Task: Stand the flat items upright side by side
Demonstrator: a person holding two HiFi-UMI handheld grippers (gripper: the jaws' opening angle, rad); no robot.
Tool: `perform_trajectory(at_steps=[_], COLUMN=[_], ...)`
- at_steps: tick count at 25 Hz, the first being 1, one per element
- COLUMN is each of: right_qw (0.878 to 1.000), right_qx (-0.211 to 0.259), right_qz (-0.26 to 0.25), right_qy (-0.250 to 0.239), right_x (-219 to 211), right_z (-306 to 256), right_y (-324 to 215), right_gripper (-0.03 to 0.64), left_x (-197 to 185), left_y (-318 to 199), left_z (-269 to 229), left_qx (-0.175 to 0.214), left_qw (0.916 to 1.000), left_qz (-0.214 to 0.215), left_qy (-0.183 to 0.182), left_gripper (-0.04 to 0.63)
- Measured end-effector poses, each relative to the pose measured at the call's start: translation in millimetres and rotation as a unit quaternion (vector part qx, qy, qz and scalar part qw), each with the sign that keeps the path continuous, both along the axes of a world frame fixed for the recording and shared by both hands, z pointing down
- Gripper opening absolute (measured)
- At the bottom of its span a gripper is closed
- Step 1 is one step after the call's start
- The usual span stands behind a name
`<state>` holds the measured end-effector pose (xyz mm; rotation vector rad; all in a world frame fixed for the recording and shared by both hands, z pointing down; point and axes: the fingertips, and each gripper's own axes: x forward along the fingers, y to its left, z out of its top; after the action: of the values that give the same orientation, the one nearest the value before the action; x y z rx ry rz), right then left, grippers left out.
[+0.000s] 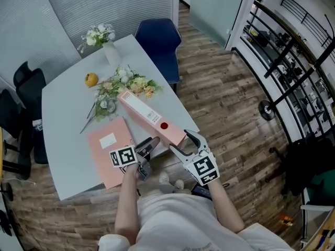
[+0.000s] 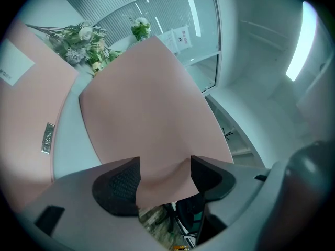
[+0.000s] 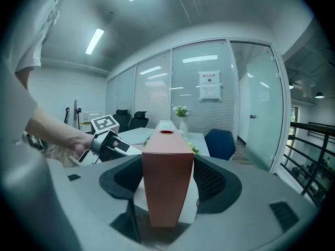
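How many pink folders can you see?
2: one flat folder lying on the table near its front edge; one thick binder gripped in the right claw.

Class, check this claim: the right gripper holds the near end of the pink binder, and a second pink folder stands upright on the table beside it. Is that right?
One detail is wrong: the second pink folder lies flat on the table, not upright, as the head view shows. The right gripper does hold the near end of the pink binder.
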<state>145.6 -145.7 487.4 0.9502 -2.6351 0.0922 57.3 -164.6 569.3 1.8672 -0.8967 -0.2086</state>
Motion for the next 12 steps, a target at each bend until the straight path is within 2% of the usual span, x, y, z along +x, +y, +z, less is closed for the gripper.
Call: perform_trajectory(at_steps=[12], right_qw=[1.0], right_qx=[-0.008], right_qz=[-0.013], right_qy=[-0.019], right_x=[11.8], right_z=[-12.9], right_y=[14.6], right_gripper=[0.302], left_x=[-0.9], left_y=[7.0], left_z=[-12.9], left_qx=[0.014], left_qw=[0.9993], left_qz=[-0.034], left_qy=[0.006], left_gripper=[0.288])
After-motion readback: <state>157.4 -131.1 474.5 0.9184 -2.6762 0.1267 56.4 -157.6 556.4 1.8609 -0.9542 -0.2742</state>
